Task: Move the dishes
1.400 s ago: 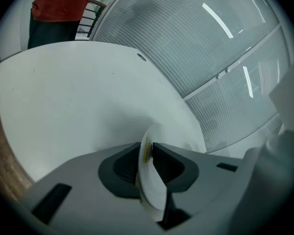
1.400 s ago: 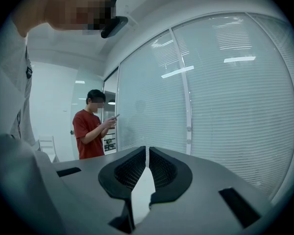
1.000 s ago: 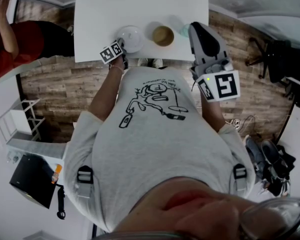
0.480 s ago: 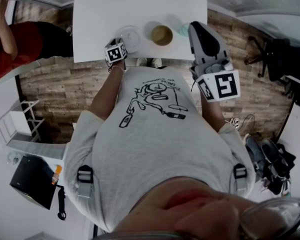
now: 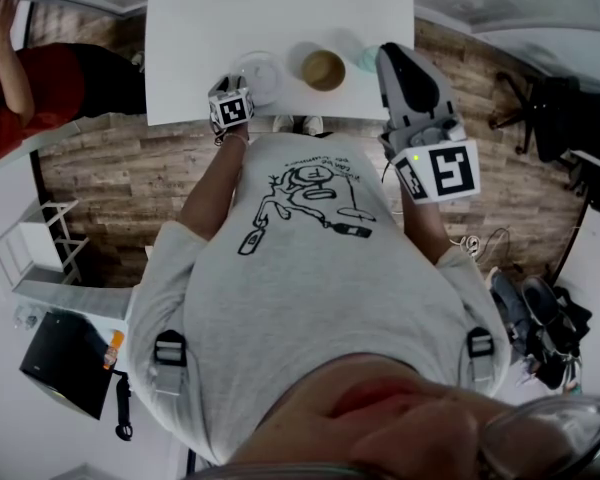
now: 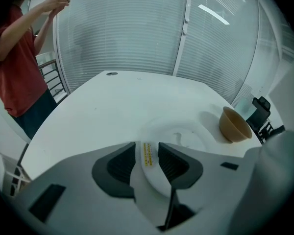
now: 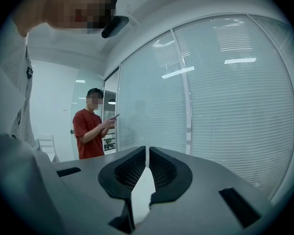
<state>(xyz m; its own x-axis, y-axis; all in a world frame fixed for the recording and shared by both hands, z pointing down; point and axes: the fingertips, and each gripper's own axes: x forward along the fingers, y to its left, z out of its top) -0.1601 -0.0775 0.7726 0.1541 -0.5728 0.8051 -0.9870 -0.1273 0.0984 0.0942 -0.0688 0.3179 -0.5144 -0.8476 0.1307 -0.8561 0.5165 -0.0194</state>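
A white plate (image 5: 263, 71) lies near the front edge of the white table (image 5: 280, 8), with a tan bowl (image 5: 324, 70) to its right. My left gripper (image 5: 240, 88) points steeply down at the plate's near rim. In the left gripper view the plate (image 6: 179, 136) has its stickered rim between the jaws of my left gripper (image 6: 147, 150). Those jaws have just been opening and stand wide, with slack beside the rim. The bowl (image 6: 233, 125) stands apart at the right. My right gripper (image 5: 390, 52) (image 7: 147, 163) is held level off the table's right side, shut and empty.
A pale blue cup (image 5: 366, 60) stands right of the bowl. A person in a red top (image 5: 20, 78) (image 6: 19, 67) stands at the table's left. Window blinds run behind the table. An office chair (image 5: 540, 108) and a wire rack (image 5: 40, 248) stand on the wood floor.
The left gripper's marker cube has rolled and now faces up more squarely at the plate's near rim. The plate, the bowl and the right gripper have stayed put.
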